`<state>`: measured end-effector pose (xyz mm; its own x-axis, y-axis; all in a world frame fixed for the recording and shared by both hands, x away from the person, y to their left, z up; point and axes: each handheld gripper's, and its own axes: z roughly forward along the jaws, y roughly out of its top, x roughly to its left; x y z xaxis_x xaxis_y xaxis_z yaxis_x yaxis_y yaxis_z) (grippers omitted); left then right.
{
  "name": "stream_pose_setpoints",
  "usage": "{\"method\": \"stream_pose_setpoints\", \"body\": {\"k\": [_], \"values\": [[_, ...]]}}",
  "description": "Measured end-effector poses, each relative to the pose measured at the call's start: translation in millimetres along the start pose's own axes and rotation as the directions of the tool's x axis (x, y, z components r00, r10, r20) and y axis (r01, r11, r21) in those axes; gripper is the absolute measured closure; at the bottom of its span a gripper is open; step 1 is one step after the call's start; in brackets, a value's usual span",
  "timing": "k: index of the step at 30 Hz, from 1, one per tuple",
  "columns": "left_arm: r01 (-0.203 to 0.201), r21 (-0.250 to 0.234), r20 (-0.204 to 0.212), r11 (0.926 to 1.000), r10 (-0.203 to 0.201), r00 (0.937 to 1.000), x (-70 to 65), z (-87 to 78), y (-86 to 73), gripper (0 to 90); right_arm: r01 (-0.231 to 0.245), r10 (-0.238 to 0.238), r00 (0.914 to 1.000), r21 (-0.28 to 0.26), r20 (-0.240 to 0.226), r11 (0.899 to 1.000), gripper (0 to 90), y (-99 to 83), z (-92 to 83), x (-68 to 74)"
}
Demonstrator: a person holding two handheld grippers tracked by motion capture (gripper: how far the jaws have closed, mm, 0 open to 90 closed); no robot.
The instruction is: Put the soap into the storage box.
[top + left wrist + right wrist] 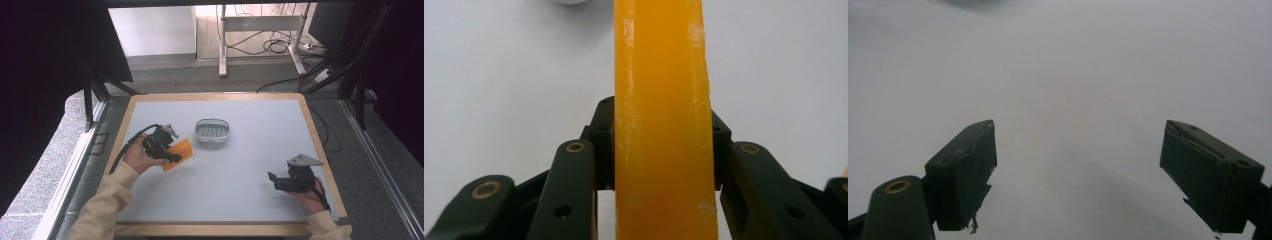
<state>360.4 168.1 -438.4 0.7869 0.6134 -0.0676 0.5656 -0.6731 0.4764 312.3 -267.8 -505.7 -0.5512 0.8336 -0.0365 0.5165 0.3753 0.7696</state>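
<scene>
Above the table's [240, 165] left, left tool [167, 150] clamped on orange bar [181, 152].

one orange bar of soap [179, 154], one white oval soap dish [212, 131] with a slotted insert, one table [260, 120] with a grey top and wooden edge, two hand-held grippers: the left gripper [170, 152] and the right gripper [276, 181].

Orange block [180, 153], whitish scuffs along its edge. Black left gripper [170, 152], black right gripper [274, 180] with grey plate on top. White slotted dish [212, 131]. Counter [250, 150] pale grey-blue, light wood rim. Sleeves [107, 200] cream. Floor [200, 80] speckled grey.
</scene>
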Motion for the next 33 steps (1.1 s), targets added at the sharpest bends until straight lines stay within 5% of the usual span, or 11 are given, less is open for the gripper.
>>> {"method": "stream_pose_setpoints", "body": {"k": [16,33], "values": [[-0.011,-0.006,0.009,0.9999,0.012,0.9999,12.4,9.8,9.0,61.9,0.005,-0.005,1.0000,0.005,0.001,1.000,15.4,-0.5,0.7,0.0],[-0.141,0.005,0.016,0.9901,0.140,0.9900,10.9,7.6,40.1,61.9,0.007,-0.007,1.0000,0.003,0.000,1.000,15.4,-0.7,0.3,-0.2]]}}
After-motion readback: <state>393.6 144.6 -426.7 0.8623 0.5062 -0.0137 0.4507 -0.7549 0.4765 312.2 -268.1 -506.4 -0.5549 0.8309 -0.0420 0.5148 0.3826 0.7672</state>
